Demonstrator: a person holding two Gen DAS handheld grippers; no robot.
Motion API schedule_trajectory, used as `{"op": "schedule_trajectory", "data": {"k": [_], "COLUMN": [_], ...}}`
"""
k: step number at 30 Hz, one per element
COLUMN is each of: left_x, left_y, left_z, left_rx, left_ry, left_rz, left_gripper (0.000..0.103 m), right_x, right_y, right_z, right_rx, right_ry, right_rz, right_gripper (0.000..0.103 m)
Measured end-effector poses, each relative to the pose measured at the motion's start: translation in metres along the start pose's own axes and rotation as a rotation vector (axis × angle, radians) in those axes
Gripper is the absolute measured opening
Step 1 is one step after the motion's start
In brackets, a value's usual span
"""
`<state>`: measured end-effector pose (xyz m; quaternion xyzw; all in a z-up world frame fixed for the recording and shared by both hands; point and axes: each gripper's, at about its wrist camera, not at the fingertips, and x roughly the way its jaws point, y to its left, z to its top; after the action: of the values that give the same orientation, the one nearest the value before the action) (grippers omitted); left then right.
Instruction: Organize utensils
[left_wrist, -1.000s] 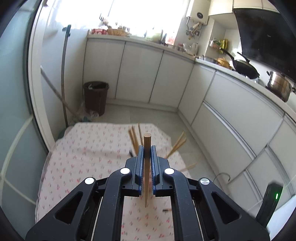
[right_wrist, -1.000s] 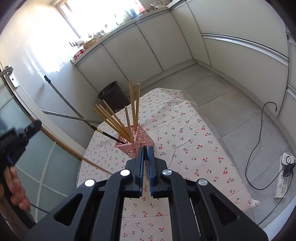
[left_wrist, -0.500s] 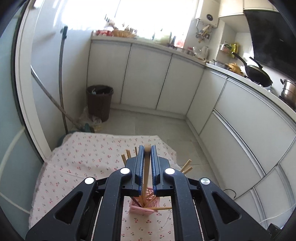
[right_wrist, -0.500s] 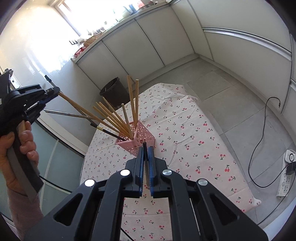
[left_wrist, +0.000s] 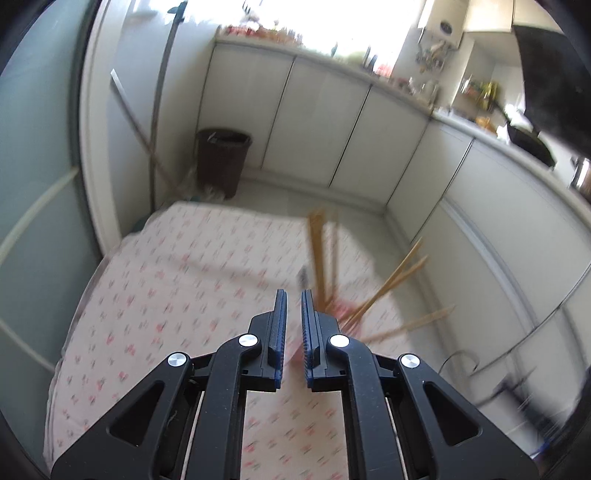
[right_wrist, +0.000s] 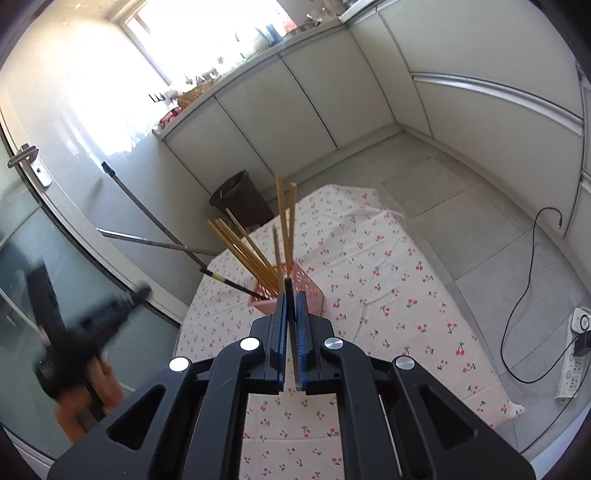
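Just now, L claw (left_wrist: 293, 295) let go: half a sec earlier I had a wooden chopstick pinched in it over the pink holder (right_wrist: 314, 291). By this frame its jaws stood slightly parted w/ nothing between, and the view was blurred as it swung away. I judged that stick was dropped in w/ the other chopsticks (right_wrist: 251, 251), so one more utensil was sorted.

The holder sat near the far-left part of the cherry-print tablecloth (right_wrist: 406, 295), a lattice-sided box. Pale wood sticks fanned out of it, two nearly upright, and one black stick (right_wrist: 229, 282) leaned low to the left.

R claw (right_wrist: 290, 291) hung just this side of the holder, clenched on a thin dark strip (right_wrist: 288, 284); couldn't tell what.
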<state>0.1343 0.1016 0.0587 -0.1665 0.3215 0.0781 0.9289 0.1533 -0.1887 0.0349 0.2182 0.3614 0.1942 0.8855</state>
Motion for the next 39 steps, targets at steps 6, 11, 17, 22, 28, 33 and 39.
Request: {"op": "schedule_trajectory", "data": {"k": [6,11,17,22,28,33,39], "left_x": [0.032,0.041,0.048,0.051,0.033,0.016,0.001], "left_y": [0.023,0.028,0.036,0.037,0.029,0.009,-0.017], "left_z": [-0.04,-0.045,-0.043,-0.04,-0.03,-0.027,-0.031], "left_rx": [-0.002,0.007,-0.022,-0.05,-0.033,0.007,0.068], "left_ry": [0.149,0.19,0.215,0.221,0.111,0.049,0.016], "left_rz": [0.07,0.061,0.033,0.006,-0.02,-0.044,-0.075], "left_gripper": [0.009,0.014,0.018,0.02,0.02,0.02,0.02], "right_x": [-0.011,-0.008,0.022,0.072,0.08,0.068,0.058], "right_y": [0.036,0.069,0.084,0.072,0.061,0.056,0.043], "right_z": [0.033,0.071,0.097,0.089,0.067,0.048,0.017], "right_rx": [-0.044,-0.076,-0.092,-0.1,-0.125,-0.181,-0.227], "right_ry": [-0.091,-0.175,-0.216,-0.191,-0.148,-0.117,-0.075], "right_rz": [0.008,0.013,-0.031,-0.054,-0.068,-0.12,-0.186], "right_gripper": [0.005,0.005,0.005,0.009,0.009,0.009,0.015]}}
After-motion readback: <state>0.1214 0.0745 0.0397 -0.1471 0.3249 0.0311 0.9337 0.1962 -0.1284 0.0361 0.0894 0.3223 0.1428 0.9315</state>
